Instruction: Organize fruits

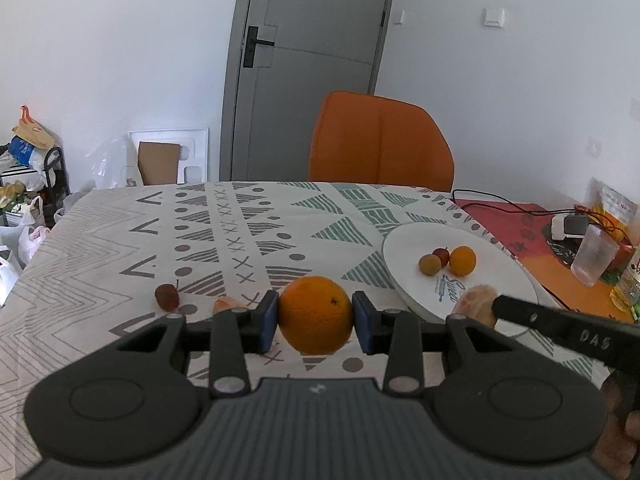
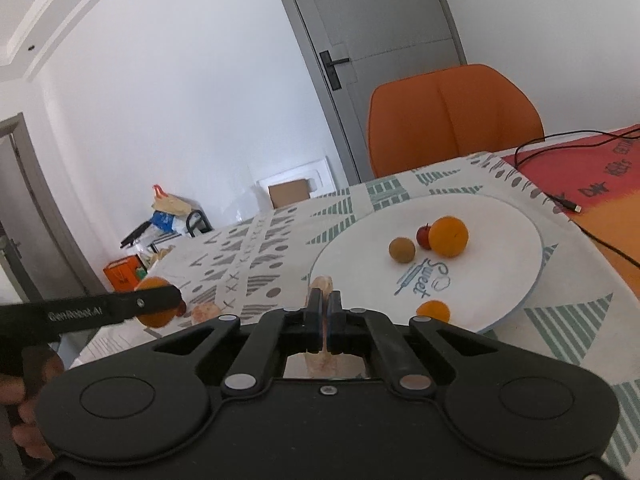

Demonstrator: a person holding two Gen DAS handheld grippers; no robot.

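Two grippers, both loaded. I'm holding the orange (image 1: 315, 314) in the left gripper (image 1: 315, 316), blue pads pressing its sides, fruit lifted clear of the tabletop (image 1: 100, 240). I'm pinching a peeled segment (image 2: 322, 320) in the right gripper (image 2: 325, 312), jaws all but closed on it, its long axis running upright between the pads. Key relation: the plate (image 1: 500, 280) is lying ahead and right of the left gripper, and just ahead of the right one, so the right is nearer. My guess is the segment is going in first. Three fruits are sitting together on the plate, a fourth near its front rim. One dark red fruit (image 1: 167, 297) and another segment (image 1: 226, 303) are waiting on the tabletop, left of the orange.
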